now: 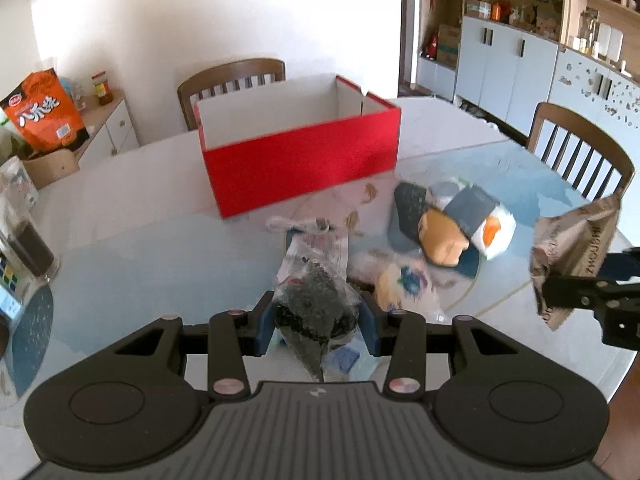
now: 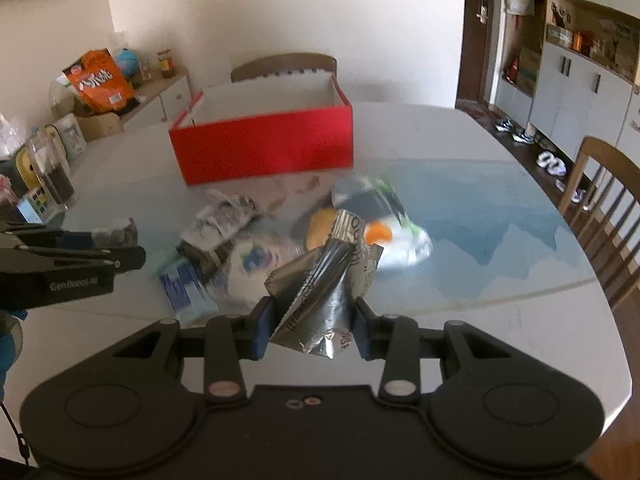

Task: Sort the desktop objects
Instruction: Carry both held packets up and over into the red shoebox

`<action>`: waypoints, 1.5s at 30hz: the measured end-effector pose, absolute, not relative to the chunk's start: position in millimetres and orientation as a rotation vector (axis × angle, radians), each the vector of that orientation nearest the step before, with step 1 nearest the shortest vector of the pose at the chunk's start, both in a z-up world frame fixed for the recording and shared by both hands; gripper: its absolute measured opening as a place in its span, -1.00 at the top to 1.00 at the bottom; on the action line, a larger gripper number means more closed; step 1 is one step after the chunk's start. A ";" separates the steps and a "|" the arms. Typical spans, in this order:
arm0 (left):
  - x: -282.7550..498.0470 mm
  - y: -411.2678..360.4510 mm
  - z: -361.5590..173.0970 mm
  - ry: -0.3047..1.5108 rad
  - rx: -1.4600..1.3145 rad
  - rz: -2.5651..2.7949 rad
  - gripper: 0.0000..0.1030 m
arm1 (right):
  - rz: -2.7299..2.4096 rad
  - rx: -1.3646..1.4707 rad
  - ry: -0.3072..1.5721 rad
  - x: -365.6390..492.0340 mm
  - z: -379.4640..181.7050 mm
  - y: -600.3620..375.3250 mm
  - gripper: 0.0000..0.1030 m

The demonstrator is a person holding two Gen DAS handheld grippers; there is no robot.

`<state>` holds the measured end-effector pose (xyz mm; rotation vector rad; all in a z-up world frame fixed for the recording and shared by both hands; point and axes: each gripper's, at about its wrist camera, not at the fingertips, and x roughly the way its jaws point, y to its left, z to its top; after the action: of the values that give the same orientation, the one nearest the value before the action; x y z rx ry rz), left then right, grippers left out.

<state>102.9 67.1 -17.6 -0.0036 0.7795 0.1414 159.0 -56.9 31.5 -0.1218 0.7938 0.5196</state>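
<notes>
My left gripper [image 1: 318,320] is shut on a clear bag of dark dried stuff [image 1: 314,304], held above the table. My right gripper [image 2: 312,322] is shut on a crumpled silver foil packet [image 2: 324,280]; it also shows in the left wrist view [image 1: 568,256]. An open red box [image 1: 300,160] with a white inside stands at the far middle of the table and also shows in the right wrist view [image 2: 264,148]. A pile of loose packets [image 2: 224,224] and a wrapped bun pack [image 1: 464,228] lie in front of it.
The round table has a glass top [image 2: 480,216]. Wooden chairs stand behind the box [image 1: 232,80] and at the right [image 1: 580,148]. An orange snack bag [image 1: 44,112] and jars [image 1: 24,232] sit at the left. Cabinets [image 1: 520,64] line the right wall.
</notes>
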 end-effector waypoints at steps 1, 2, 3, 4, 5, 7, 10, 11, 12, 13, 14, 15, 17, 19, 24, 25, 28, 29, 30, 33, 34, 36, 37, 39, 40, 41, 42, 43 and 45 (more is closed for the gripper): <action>105.3 68.6 -14.2 0.776 -0.005 0.140 0.19 | 0.528 -0.119 0.783 163.4 36.5 -54.5 0.23; 108.3 70.3 -10.0 0.769 -0.006 0.138 0.19 | 0.536 -0.118 0.773 166.6 39.8 -53.0 0.23; 111.1 71.7 -6.8 0.764 -0.004 0.138 0.19 | 0.543 -0.117 0.761 171.5 44.8 -50.5 0.23; 114.3 74.0 -3.1 0.757 -0.003 0.138 0.19 | 0.548 -0.115 0.754 175.6 48.5 -48.8 0.23; 117.9 76.4 0.5 0.751 -0.002 0.138 0.19 | 0.554 -0.113 0.746 179.8 52.3 -46.9 0.23; 125.1 81.6 7.5 0.740 -0.002 0.139 0.19 | 0.565 -0.107 0.734 188.8 60.0 -42.8 0.23; 136.8 90.4 17.6 0.726 -0.004 0.139 0.19 | 0.581 -0.107 0.720 201.8 70.3 -36.4 0.23; 141.2 93.0 21.1 0.721 -0.001 0.140 0.19 | 0.587 -0.114 0.713 205.4 74.0 -33.9 0.23; 145.5 95.7 24.8 0.716 0.003 0.138 0.19 | 0.593 -0.122 0.702 209.6 77.7 -31.6 0.23; 150.4 98.7 28.4 0.711 0.005 0.136 0.19 | 0.599 -0.129 0.692 214.5 82.2 -29.0 0.23; 154.9 101.8 32.0 0.705 0.006 0.136 0.19 | 0.602 -0.133 0.684 220.0 86.9 -26.3 0.23; 160.0 104.9 34.9 0.702 0.008 0.134 0.19 | 0.606 -0.134 0.676 224.8 91.2 -24.5 0.23; 171.6 111.3 41.4 0.701 0.010 0.127 0.19 | 0.615 -0.135 0.664 233.7 98.5 -19.9 0.23; 182.1 116.6 46.7 0.698 0.010 0.122 0.19 | 0.621 -0.135 0.653 244.7 106.0 -13.3 0.23; 209.9 133.0 56.9 0.700 -0.002 0.105 0.19 | 0.636 -0.158 0.630 265.5 114.8 5.9 0.23; 216.7 136.3 58.7 0.699 0.000 0.105 0.19 | 0.639 -0.161 0.628 269.1 115.7 9.6 0.23; 231.2 142.7 60.1 0.693 0.011 0.100 0.19 | 0.648 -0.158 0.629 282.6 116.8 21.6 0.23; 237.3 145.1 61.0 0.690 0.012 0.097 0.19 | 0.650 -0.158 0.628 286.6 117.4 25.5 0.23; 243.2 147.2 61.8 0.687 0.014 0.097 0.19 | 0.656 -0.157 0.629 292.1 116.9 29.9 0.23; 258.6 152.2 63.2 0.681 0.022 0.105 0.19 | 0.670 -0.161 0.624 304.6 117.0 41.2 0.23; 264.4 154.6 62.9 0.680 0.027 0.109 0.19 | 0.670 -0.162 0.623 308.2 116.9 44.3 0.23; 276.0 159.3 60.4 0.681 0.038 0.116 0.19 | 0.674 -0.162 0.626 317.0 115.6 50.6 0.23; 281.4 161.7 59.0 0.685 0.041 0.119 0.19 | 0.676 -0.165 0.630 321.8 113.9 54.1 0.23; 292.9 167.8 55.3 0.691 0.042 0.127 0.19 | 0.668 -0.169 0.635 331.4 110.9 60.6 0.23; 299.0 170.7 53.4 0.693 0.044 0.132 0.19 | 0.667 -0.173 0.637 335.6 109.2 64.1 0.23; 304.6 173.2 51.5 0.696 0.047 0.138 0.19 | 0.668 -0.178 0.637 339.8 107.8 67.6 0.23; 310.7 175.6 49.5 0.700 0.048 0.137 0.19 | 0.668 -0.182 0.634 343.8 106.3 71.0 0.23; 316.2 178.0 47.2 0.702 0.048 0.133 0.19 | 0.670 -0.187 0.635 348.4 104.2 73.9 0.23; 328.4 182.1 41.6 0.709 0.055 0.133 0.19 | 0.669 -0.190 0.636 357.0 101.1 80.0 0.23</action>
<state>328.4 182.1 41.6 0.0553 0.7086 0.1333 357.0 80.0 101.1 -0.1903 0.6358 0.6686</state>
